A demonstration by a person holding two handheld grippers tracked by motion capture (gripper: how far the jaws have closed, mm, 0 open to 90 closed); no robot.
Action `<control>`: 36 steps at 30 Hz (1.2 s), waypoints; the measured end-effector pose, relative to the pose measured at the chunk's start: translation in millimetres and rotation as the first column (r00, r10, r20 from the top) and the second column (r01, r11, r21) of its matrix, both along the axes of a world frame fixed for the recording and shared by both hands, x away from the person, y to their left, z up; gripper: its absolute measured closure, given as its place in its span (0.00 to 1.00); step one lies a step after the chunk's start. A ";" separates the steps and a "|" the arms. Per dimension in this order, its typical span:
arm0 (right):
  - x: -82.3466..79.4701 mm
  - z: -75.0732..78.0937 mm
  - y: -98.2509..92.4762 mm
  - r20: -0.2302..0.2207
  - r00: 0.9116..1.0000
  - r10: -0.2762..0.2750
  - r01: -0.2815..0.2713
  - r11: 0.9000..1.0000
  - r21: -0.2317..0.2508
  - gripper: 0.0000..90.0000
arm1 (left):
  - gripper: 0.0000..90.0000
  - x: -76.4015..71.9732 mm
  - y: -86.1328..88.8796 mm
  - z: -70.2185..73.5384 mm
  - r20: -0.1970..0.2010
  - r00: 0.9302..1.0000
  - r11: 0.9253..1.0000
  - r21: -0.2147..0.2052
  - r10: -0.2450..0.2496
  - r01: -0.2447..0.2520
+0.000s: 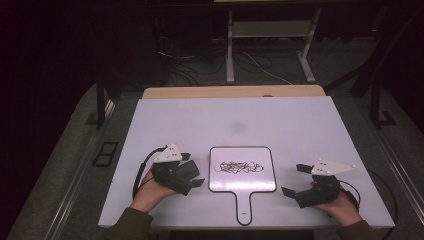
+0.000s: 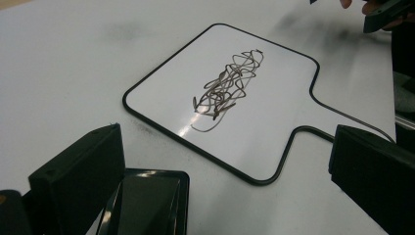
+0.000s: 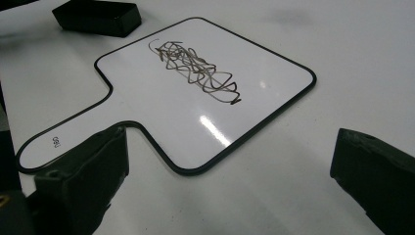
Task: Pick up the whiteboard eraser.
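Black scribble [image 1: 242, 167] is seen on the paddle-shaped whiteboard [image 1: 242, 187], flat on the table [image 1: 280, 120] between both tongs, left [image 1: 194, 169] and right [image 1: 294, 179], each spread apart and empty. If wiped unsteadied, the board could be pushed sideways; the eraser block [image 2: 147, 203] under the left tongs could be fumbled.

A lab: white worktable [image 1: 300, 125], floor cables [image 1: 190, 65], metal stand legs [image 1: 230, 50].

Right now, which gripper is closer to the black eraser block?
Left. The left gripper sits right by the eraser block; the right gripper is across the whiteboard paddle.
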State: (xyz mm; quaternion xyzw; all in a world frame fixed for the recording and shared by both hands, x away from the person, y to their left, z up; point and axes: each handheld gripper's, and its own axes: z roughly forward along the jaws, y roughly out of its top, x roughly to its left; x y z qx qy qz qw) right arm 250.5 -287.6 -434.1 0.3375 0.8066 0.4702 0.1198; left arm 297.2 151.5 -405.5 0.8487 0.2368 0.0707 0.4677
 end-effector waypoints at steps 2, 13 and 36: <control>0.5 -0.1 -0.1 -0.002 1.000 -0.001 0.001 1.000 0.003 0.00 | 0.00 5.4 -3.9 1.2 0.002 1.000 1.000 0.010 -0.017 0.017; 0.9 0.5 -1.2 0.000 1.000 0.008 -0.008 1.000 0.015 0.00 | 0.00 18.2 -4.9 5.0 0.019 1.000 1.000 0.010 -0.012 0.012; 0.5 1.1 -2.7 0.002 1.000 0.003 -0.003 1.000 0.020 0.00 | 0.00 22.0 18.1 -1.2 0.005 0.999 0.994 0.101 0.032 -0.033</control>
